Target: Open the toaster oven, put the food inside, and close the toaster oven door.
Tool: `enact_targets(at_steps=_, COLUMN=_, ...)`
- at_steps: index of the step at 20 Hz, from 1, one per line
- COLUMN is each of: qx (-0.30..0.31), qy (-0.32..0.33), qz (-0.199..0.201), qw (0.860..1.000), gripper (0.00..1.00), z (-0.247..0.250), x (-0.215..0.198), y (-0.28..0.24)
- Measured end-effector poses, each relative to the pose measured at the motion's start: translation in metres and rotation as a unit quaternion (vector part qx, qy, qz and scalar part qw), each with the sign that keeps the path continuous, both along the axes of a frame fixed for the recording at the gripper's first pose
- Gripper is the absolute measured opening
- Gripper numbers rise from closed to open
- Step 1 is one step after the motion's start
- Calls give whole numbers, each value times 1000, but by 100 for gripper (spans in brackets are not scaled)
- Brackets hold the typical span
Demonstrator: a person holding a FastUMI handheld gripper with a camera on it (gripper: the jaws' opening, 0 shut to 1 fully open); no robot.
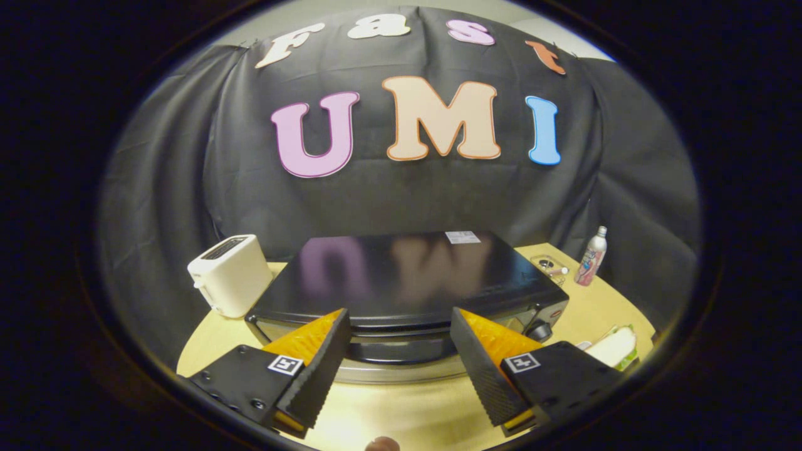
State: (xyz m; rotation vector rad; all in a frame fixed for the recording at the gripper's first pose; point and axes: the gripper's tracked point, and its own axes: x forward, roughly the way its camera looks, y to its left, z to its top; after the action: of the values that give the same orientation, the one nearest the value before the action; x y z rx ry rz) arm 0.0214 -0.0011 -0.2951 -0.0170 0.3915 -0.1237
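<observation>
Gripper view: gripper (398, 316) spread wide, nothing held, its two fingers (326, 351) reaching up toward the front upper edge of the toaster oven (401, 275). Black toaster oven squarely ahead on the round wooden table (401, 413), glossy top mirroring the wall behind, small pale sticker (462, 237) near its back edge. Door handle (400, 351) showing in the gap between the fingers, door apparently closed, though the front face is seen too steeply to be sure. Control knob (539, 329) on the oven's right front corner, just beyond the right finger.

Left of the oven, a white slot toaster (230, 274) standing upright near the table's edge, just beside the oven's left side; touching or apart, cannot tell. Right of the oven, toward the back, a small clear container (550, 265) lying on the table, and beyond it an upright spray bottle (592, 255) with a pink label. Nearer, right of the right finger, the food (614, 346): a pale sandwich-like piece with a green edge, resting on the table well apart from the oven door and partly hidden behind the gripper's body. Bare tabletop below the fingers; a fingertip (382, 443) peeking in at the very bottom. Black cloth wall (156, 188) draped behind everything
</observation>
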Motion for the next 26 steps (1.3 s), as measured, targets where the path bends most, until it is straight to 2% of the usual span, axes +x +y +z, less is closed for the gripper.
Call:
enact_targets(at_steps=5, qx=1, qy=3, qz=-4, qw=1000, gripper=100, z=-2, x=-16, y=0)
enact_targets(at_steps=12, qx=10, qy=26, qz=-20, qw=999, gripper=100, z=-22, x=-75, y=-3)
enact_targets(at_steps=16, qx=9, qy=53, qz=-26, qw=998, gripper=100, z=-46, x=-109, y=-6)
enact_targets(at_steps=20, qx=-30, qy=105, qz=-19, qw=994, gripper=100, z=-80, x=-144, y=-5)
enact_targets(at_steps=23, qx=-47, qy=141, qz=-19, qw=989, gripper=100, z=-109, x=-153, y=-7)
enact_targets(at_steps=26, qx=-30, qy=163, qz=-21, qw=986, gripper=99, z=-132, x=-154, y=-3)
